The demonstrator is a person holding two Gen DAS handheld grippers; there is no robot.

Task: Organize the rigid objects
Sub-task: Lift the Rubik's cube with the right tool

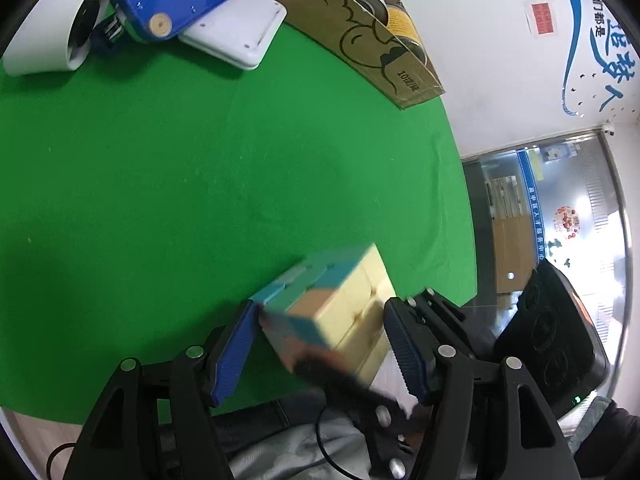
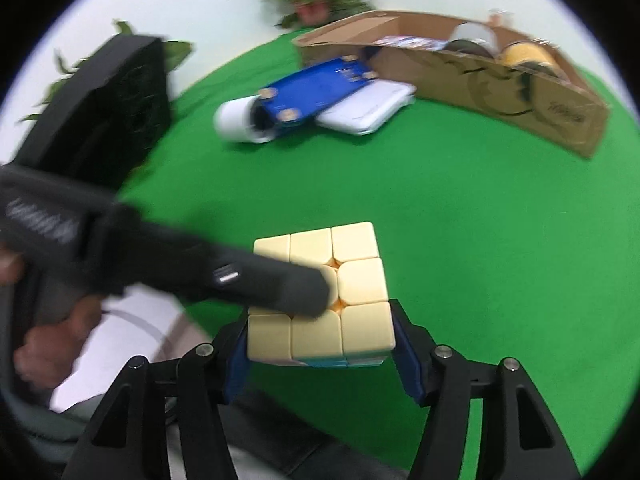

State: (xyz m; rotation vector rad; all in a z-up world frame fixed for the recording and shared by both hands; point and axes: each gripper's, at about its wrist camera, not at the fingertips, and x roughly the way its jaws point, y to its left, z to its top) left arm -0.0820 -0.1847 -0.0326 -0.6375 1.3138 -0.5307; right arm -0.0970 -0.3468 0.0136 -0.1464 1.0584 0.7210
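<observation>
Cube (image 2: 320, 304) sat clamped in your right gripper (image 2: 320, 344); your left gripper's (image 1: 320, 344) loose, gapped jaws risked knocking it free.

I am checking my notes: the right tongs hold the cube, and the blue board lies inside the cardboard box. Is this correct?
Not quite. The right tongs do hold the cube, but the blue board lies outside the cardboard box, on the green table, resting on a white device. The right wrist view shows this.
</observation>
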